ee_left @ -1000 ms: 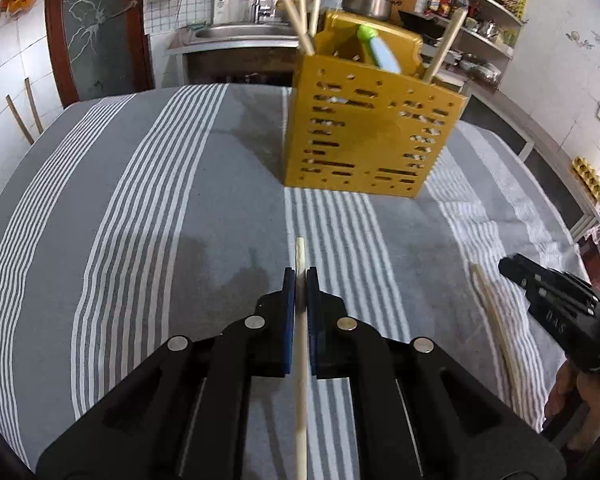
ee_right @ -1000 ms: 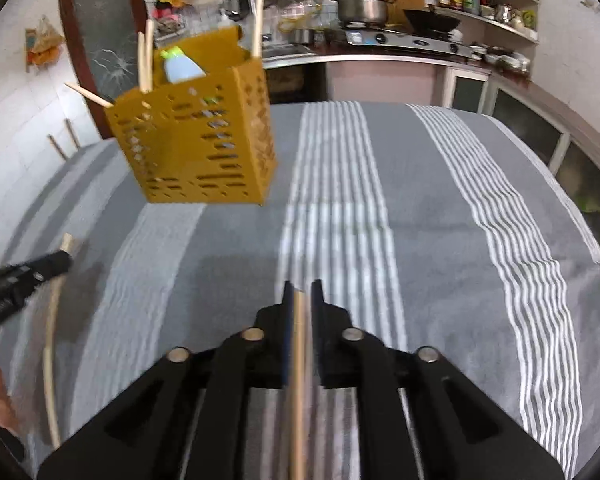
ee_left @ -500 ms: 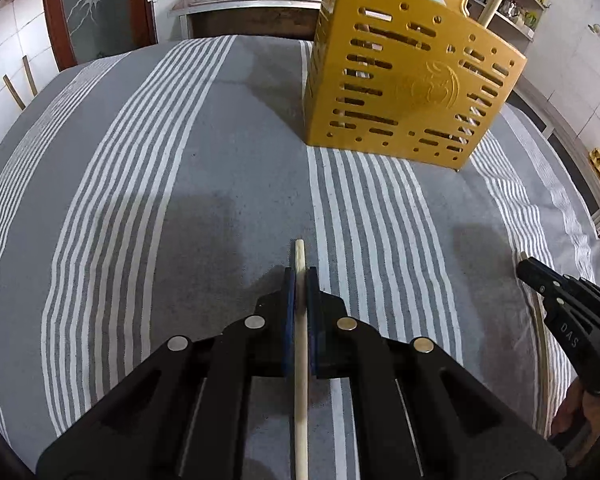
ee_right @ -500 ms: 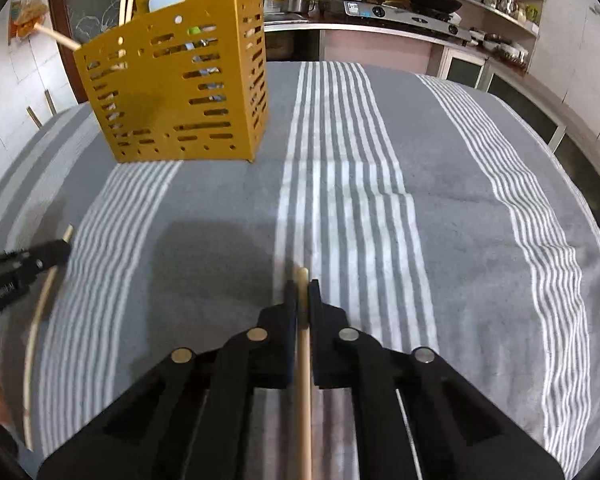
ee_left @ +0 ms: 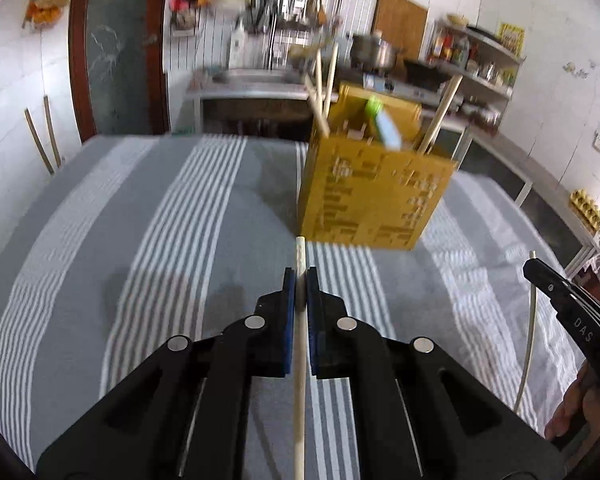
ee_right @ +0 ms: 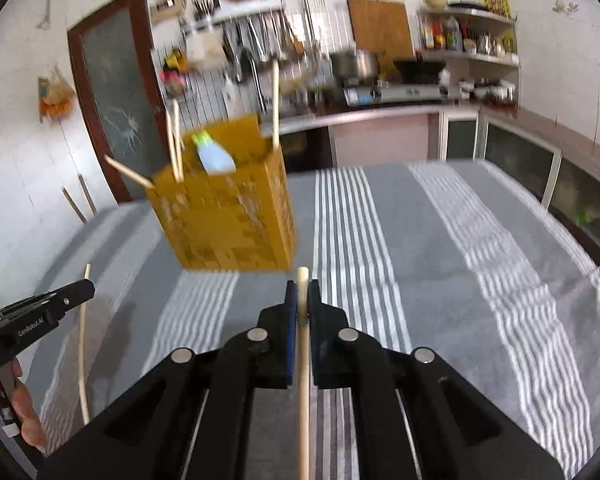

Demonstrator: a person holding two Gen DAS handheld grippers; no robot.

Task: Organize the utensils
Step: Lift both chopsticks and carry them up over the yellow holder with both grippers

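A yellow slotted utensil holder point(ee_left: 374, 196) stands on the striped tablecloth, with several chopsticks and a green-capped white item in it; it also shows in the right wrist view point(ee_right: 228, 216). My left gripper point(ee_left: 300, 276) is shut on a wooden chopstick point(ee_left: 300, 340) whose tip pokes out toward the holder's base. My right gripper point(ee_right: 302, 288) is shut on another wooden chopstick point(ee_right: 303, 380). Each gripper shows at the edge of the other's view, the right gripper point(ee_left: 568, 312) and the left gripper point(ee_right: 40, 316), each with its chopstick hanging.
The grey and white striped cloth point(ee_left: 160, 240) covers the table. Behind it are a sink counter point(ee_left: 256, 80), a stove with a pot point(ee_right: 356, 64) and shelves of bottles point(ee_right: 468, 40). A dark door point(ee_left: 116, 48) stands at the back left.
Both grippers tilted up and drew back from the holder, which now looks smaller and farther. Both still hold their chopsticks.
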